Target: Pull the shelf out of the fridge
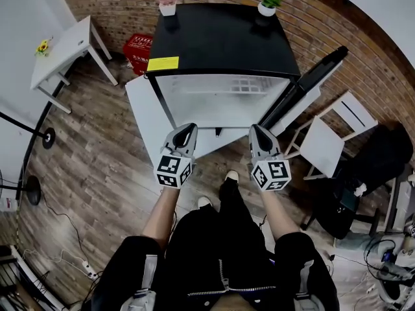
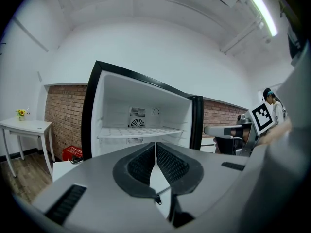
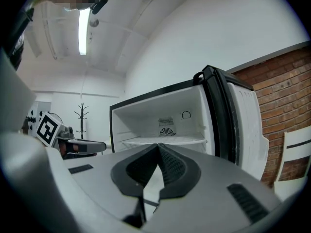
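Observation:
A small black fridge (image 1: pixel 220 41) stands open in front of me, its door (image 1: pixel 311 83) swung to the right. Inside the white cabinet one pale wire shelf (image 1: pixel 243 86) lies level, about halfway up. It also shows in the left gripper view as the shelf (image 2: pixel 141 131) and in the right gripper view as the shelf (image 3: pixel 165 140). My left gripper (image 1: pixel 186 129) and right gripper (image 1: pixel 257 129) hover side by side just short of the opening, clear of the fridge. The left gripper (image 2: pixel 155 143) is shut with nothing in it. The right gripper (image 3: pixel 158 144) is shut and holds nothing either.
Two potted plants (image 1: pixel 167 4) (image 1: pixel 267 4) sit on the fridge top. A white table (image 1: pixel 65 50) and a red crate (image 1: pixel 137 50) are at the left. A white folding chair (image 1: pixel 331 141) and a black bag (image 1: pixel 382 154) stand right of the door. The person's feet are below the grippers.

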`<state>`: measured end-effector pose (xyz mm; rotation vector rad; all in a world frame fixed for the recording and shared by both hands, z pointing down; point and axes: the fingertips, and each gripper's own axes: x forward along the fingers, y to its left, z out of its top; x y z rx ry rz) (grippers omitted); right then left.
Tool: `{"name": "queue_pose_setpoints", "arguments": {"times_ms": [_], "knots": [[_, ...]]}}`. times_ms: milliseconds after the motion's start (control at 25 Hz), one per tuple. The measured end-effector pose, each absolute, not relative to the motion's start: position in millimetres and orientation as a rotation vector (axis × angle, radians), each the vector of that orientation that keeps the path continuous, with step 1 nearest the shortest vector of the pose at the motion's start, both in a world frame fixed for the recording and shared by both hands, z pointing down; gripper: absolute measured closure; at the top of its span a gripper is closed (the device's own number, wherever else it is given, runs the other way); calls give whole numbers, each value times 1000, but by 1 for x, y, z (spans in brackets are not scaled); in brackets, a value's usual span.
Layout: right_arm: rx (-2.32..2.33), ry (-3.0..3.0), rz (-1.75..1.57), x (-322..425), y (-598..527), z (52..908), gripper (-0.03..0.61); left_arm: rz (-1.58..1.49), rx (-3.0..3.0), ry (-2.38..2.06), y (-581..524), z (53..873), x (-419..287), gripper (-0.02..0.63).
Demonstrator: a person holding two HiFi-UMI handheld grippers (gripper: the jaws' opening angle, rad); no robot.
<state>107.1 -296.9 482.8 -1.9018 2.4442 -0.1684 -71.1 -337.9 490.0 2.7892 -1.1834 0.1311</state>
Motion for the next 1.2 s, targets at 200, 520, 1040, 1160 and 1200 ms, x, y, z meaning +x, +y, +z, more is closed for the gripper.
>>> {"name": "queue_pose_setpoints", "arguments": {"times_ms": [200, 520, 1040, 1160, 1200], "knots": [[-1877, 2450, -180, 100, -313, 482, 577, 129, 2790, -1194, -351, 488, -76, 588], [-1870, 2377, -296, 109, -328, 491, 543, 131, 2769, -1209, -360, 493, -79, 588], [-1659, 2087, -730, 123, -367, 512, 442, 127, 2710, -1263, -372, 501, -90, 586], [-1619, 2006, -798, 128, -381, 511, 439, 126, 2697, -1271, -374, 503, -91, 586], [-1608, 1970, -821, 131, -385, 511, 439, 126, 2691, -1273, -374, 504, -91, 586]]}}
